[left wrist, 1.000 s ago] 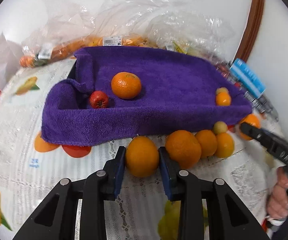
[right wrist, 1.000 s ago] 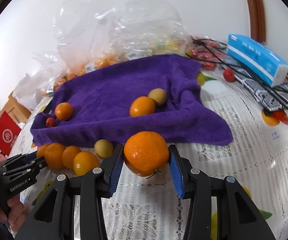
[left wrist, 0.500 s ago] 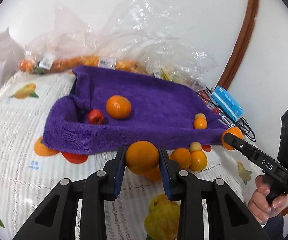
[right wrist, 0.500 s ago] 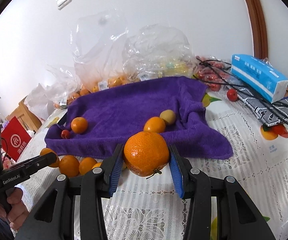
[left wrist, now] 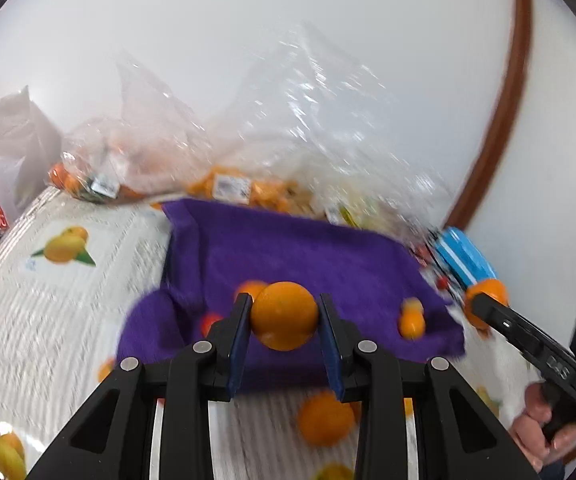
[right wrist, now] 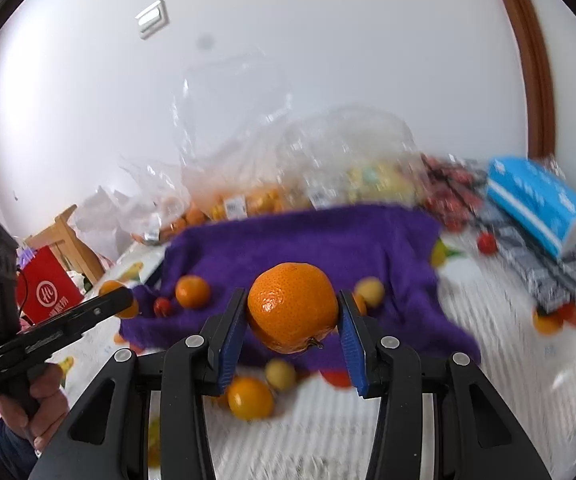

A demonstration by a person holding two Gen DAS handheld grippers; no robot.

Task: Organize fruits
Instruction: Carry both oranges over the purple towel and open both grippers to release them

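Each claw (left wrist: 284,316) (right wrist: 292,314) grips an orange above the purple towel (right wrist: 327,248)

Your purple towel (right wrist: 327,248) looks like soft, fuzzy cloth. The orange (right wrist: 292,312) has bumpy, shiny skin. The bags (left wrist: 288,128) behind are thin, crinkly, see-through plastic.

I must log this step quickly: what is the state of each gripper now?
Left gripper: closed on a smooth orange.
Right gripper: closed on a dimpled orange.

We see a smooth orange (left wrist: 284,315) and a dimpled mandarin (right wrist: 292,307) held aloft; smaller fruits dot the purple towel (right wrist: 288,236).
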